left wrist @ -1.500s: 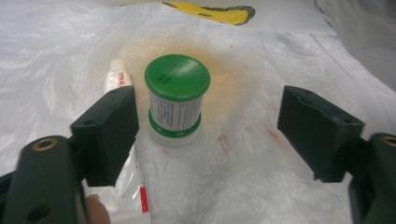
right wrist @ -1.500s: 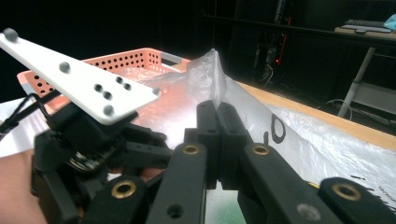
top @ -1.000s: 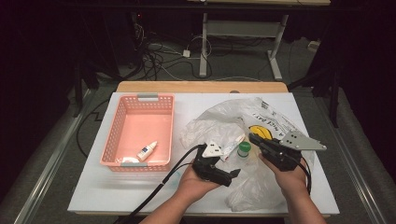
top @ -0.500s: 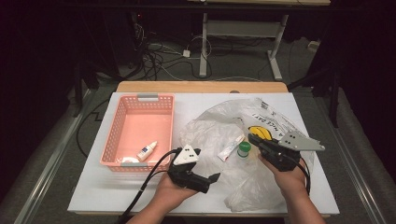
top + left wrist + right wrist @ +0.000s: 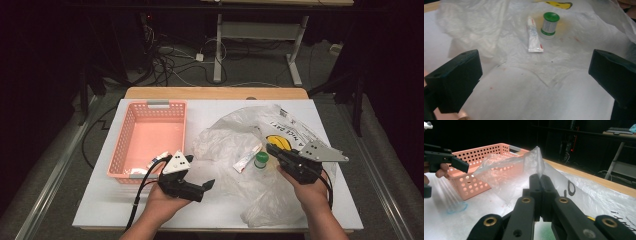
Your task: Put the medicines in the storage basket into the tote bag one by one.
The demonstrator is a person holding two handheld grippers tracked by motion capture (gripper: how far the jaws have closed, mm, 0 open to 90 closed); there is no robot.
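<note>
The right gripper (image 5: 271, 148) has its fingers clenched on a fold of the crumpled clear plastic bag (image 5: 235, 137), which lies spread over the right half of the white worktop (image 5: 100, 200). The left gripper (image 5: 209, 185) is held near the front edge, beside the pink perforated plastic basket (image 5: 131, 120), with its fingers released and nothing between them. A small white tube (image 5: 534, 37) and a green-capped cylindrical spool (image 5: 549, 25) lie close together on the bag, ahead of the left gripper.

Pink basket (image 5: 150, 137) on white table (image 5: 100, 200), small tube inside, cables (image 5: 175, 55) on floor behind
</note>
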